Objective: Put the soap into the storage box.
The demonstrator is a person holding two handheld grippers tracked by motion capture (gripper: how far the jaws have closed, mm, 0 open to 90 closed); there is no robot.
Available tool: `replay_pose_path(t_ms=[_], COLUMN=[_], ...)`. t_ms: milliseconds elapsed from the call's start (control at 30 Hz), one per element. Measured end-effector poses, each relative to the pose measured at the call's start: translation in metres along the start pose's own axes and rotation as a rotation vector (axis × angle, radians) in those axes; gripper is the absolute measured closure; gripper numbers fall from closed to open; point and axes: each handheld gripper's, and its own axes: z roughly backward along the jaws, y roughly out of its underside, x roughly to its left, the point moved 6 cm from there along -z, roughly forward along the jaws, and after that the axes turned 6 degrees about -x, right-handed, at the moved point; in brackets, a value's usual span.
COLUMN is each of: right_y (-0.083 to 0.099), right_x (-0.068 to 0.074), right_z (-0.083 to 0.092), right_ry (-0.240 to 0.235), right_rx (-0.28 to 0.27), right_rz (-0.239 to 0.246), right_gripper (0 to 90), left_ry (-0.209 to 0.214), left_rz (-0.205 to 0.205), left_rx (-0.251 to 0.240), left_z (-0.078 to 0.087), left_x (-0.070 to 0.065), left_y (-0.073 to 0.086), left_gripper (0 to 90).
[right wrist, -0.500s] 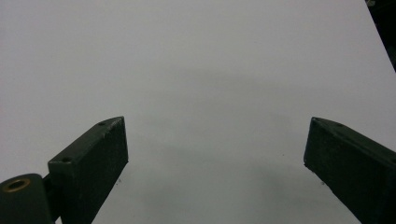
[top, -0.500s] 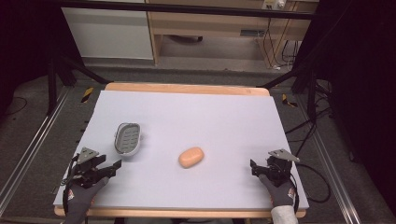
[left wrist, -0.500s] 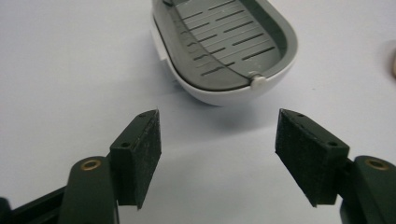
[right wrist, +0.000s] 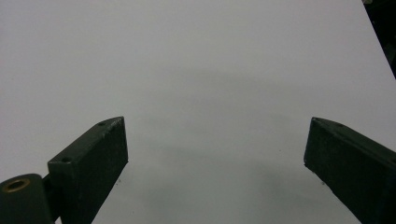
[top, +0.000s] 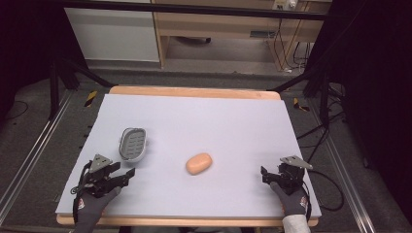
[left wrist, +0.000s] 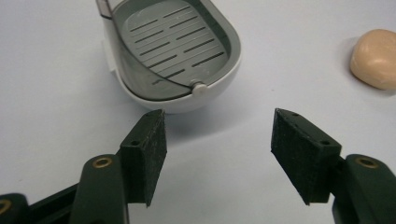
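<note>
A peach-coloured soap bar (top: 198, 163) lies mid-table, its long axis slanting up to the right, just right of a slotted soap dish (top: 133, 143). The left gripper (top: 121, 174), jaws apart, sits nearer both; the right gripper (top: 266, 175), jaws apart, faces bare table (top: 233, 121).

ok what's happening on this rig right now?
A person holds a gripper in each hand at the near edge of the table. Nothing is grasped. The left gripper is open, aimed at the empty soap dish just ahead of its jaws. The right gripper is open over bare tabletop. The soap bar lies loose on the table, to the right of the dish, between the two grippers.
</note>
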Motion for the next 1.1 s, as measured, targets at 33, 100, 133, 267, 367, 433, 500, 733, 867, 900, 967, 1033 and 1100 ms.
replay_pose_path(t_ms=[33,100,133,267,367,433,500,733,867,900,967,1033,1100], right_y=[0.0,0.0,0.0,0.0,0.0,-0.001,-0.002,-0.004,-0.005,-0.005,-0.006,-0.006,-0.006], right_x=[0.0,0.0,0.001,0.001,0.001,0.002,0.003,0.006,0.007,0.007,0.007,0.007,0.008], right_z=[0.0,0.0,0.0,-0.001,0.0,0.0,0.0,0.001,0.002,0.002,0.003,0.003,0.003], right_ry=[-0.002,-0.003,-0.004,-0.005,-0.004,-0.01,-0.011,-0.012,-0.014,-0.015,-0.014,-0.016,-0.019], right_rx=[0.0,0.002,0.003,0.004,0.002,0.0,0.0,-0.004,-0.008,-0.01,-0.011,-0.01,-0.011], right_rz=[0.0,-0.002,-0.003,-0.004,-0.004,-0.009,-0.008,-0.009,-0.006,-0.005,-0.005,-0.007,-0.009], right_gripper=[6.5,6.5,6.5,6.5,6.3,6.3,6.3,5.9,5.8,5.8,5.8,5.8,5.8], left_ry=[0.005,0.017,0.019,0.034,0.046,0.056,0.06,0.085,0.106,0.11,0.122,0.13,0.139], left_rz=[-0.011,-0.015,-0.015,-0.031,-0.045,-0.049,-0.049,-0.071,-0.087,-0.091,-0.101,-0.109,-0.108], left_rx=[0.003,0.001,-0.002,-0.002,0.001,-0.003,-0.009,-0.01,-0.016,-0.015,-0.015,-0.017,-0.018], left_z=[0.0,-0.001,-0.001,-0.004,-0.005,-0.005,-0.006,-0.008,-0.01,-0.011,-0.014,-0.017,-0.019], left_x=[-0.002,-0.008,-0.009,-0.018,-0.024,-0.028,-0.031,-0.042,-0.051,-0.052,-0.058,-0.062,-0.066], left_y=[-0.001,-0.002,-0.003,-0.006,-0.008,-0.01,-0.011,-0.021,-0.028,-0.03,-0.034,-0.039,-0.043], left_gripper=[35.2,35.2,35.2,35.0,34.8,34.5,34.3,33.2,32.6,32.5,32.4,32.0,31.9])
